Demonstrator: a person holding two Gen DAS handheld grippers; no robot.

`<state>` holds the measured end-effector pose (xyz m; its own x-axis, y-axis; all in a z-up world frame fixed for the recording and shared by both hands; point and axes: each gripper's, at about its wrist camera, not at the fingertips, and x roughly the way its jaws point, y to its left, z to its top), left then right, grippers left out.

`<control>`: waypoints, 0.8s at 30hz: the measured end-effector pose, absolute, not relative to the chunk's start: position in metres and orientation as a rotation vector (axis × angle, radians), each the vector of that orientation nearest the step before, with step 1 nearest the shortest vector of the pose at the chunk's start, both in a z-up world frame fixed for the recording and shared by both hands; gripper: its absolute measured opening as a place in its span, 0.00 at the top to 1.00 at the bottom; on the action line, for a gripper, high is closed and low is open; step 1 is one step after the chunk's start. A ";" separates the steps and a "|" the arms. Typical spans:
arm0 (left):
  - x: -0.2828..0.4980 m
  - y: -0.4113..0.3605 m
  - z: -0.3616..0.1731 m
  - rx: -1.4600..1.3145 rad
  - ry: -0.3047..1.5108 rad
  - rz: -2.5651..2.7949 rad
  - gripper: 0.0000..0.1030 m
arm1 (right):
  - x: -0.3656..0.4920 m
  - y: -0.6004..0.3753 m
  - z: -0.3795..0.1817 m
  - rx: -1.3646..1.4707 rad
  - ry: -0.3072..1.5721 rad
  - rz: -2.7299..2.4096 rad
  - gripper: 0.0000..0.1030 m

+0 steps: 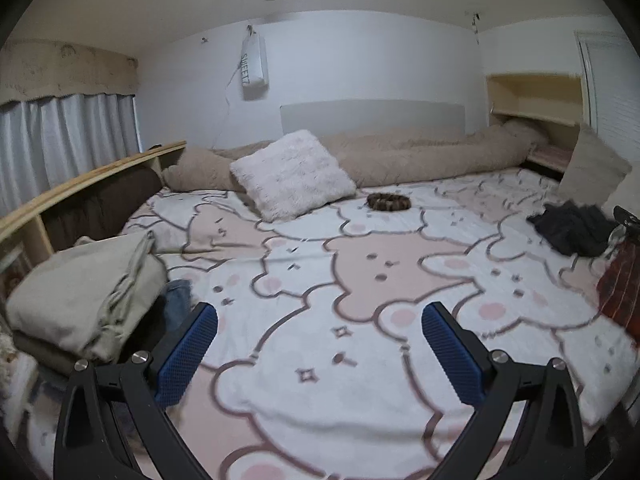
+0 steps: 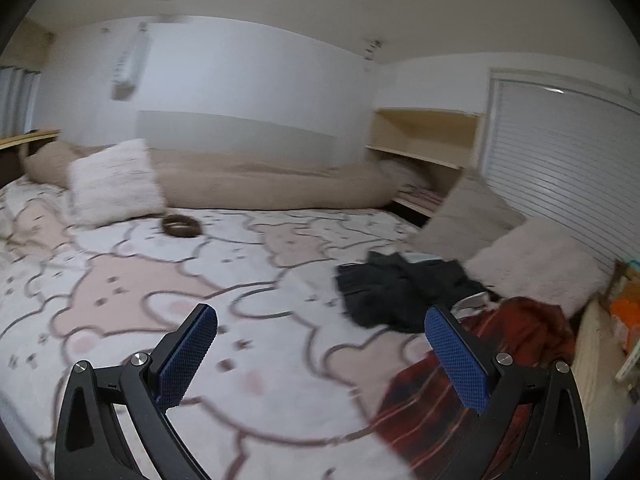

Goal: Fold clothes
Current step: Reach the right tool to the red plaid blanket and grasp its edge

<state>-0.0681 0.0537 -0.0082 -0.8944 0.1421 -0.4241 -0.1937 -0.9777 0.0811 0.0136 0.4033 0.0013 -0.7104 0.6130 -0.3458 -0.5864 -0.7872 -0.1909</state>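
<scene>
Bed blanket [image 1: 360,360], bear print, pink and white, spans both views. Beige duvet roll [image 1: 420,156] lies along headboard end. Fluffy white pillow [image 1: 292,174] leans against it. Folded beige stack [image 1: 80,300] sits at left edge of bed. Red striped garment [image 2: 460,392] lies crumpled at right edge; dark garment [image 2: 400,292] just beyond, touching it. Left gripper [image 1: 320,356]: jaws wide, empty, above blanket. Right gripper [image 2: 322,356]: jaws wide, empty, right finger over red striped garment. Small brown ring [image 1: 389,201] near pillow.
</scene>
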 end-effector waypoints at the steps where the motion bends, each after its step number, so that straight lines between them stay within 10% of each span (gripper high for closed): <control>1: -0.072 0.054 -0.008 -0.629 0.174 2.897 0.00 | 0.011 0.417 0.006 -0.520 -0.087 2.399 0.00; 7: -0.096 0.055 -0.014 -0.697 0.123 2.847 0.00 | 0.001 0.517 0.019 -0.670 -0.030 2.228 0.00; 13: -0.104 0.053 -0.033 -0.802 0.107 2.784 0.00 | 0.033 0.563 -0.022 -0.917 0.142 2.121 0.22; 24: -0.105 0.048 -0.055 -0.980 0.000 2.691 0.00 | 0.087 0.445 -0.192 -1.250 -0.657 1.823 0.22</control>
